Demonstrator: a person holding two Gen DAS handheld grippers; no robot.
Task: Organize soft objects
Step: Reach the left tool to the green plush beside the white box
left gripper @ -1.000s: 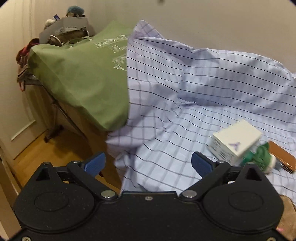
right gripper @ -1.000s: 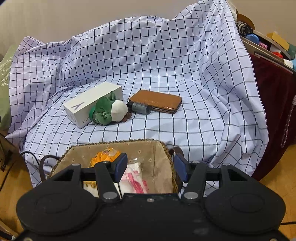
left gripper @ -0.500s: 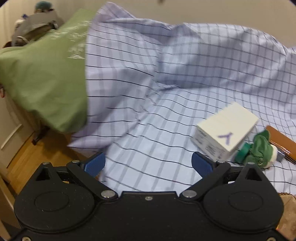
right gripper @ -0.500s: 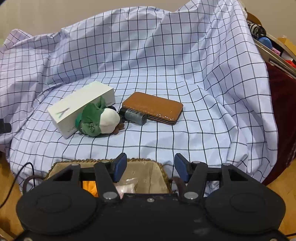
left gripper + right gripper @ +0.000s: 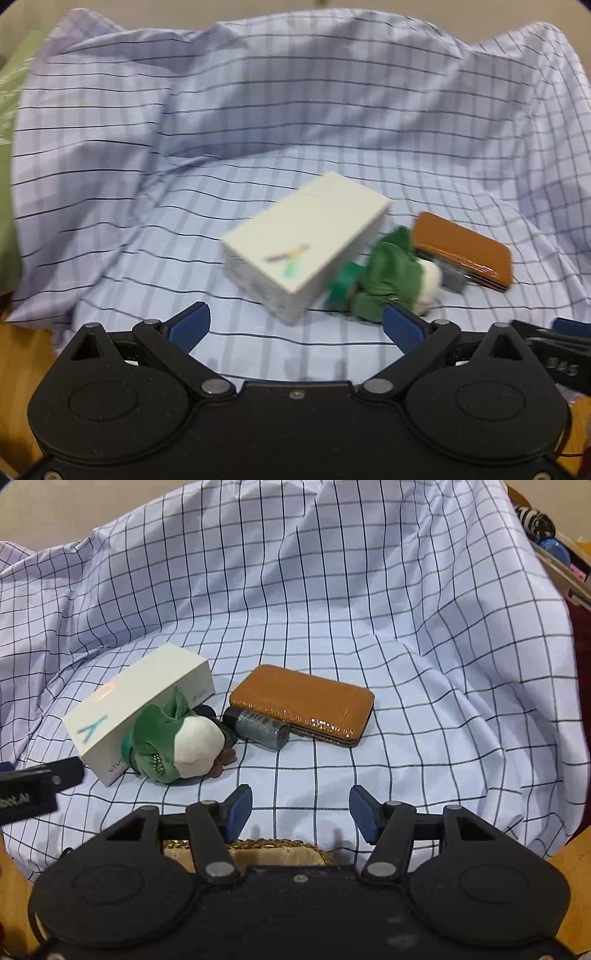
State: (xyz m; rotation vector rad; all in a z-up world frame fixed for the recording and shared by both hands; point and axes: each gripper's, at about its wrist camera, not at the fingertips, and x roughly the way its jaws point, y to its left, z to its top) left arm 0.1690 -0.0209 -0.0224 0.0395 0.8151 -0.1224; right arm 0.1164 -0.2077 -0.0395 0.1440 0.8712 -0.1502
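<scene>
Left tongs (image 5: 295,325): apart, with nothing between them. They hang over the near part of the cloth, and the box is just past them.
Right tongs (image 5: 301,818): apart too, though not very wide, and holding nothing. They are over the near edge of the cloth.
Basket (image 5: 258,847): right under the right tongs, nearest of all. Only its woven rim shows.
Cloth (image 5: 369,627): a checked sheet over the seat. It is loose and full of folds.
Toy (image 5: 177,744): the soft thing to tidy. It is green and white and lies in the middle of the cloth, a little to the left, touching the box.
Box (image 5: 136,709): white and hard, on the left of the toy and a bit behind it.
Tube (image 5: 262,729): small and grey, just right of the toy, against the wallet.
Wallet (image 5: 303,703): brown and flat, to the right and farther back.
What could go wrong: the toy sits tight between hard things. I think the tongs may bump the box or roll the tube away. They may also pinch the loose cloth with the toy and drag it all along. Both tongs are close together, so they could knock each other.
</scene>
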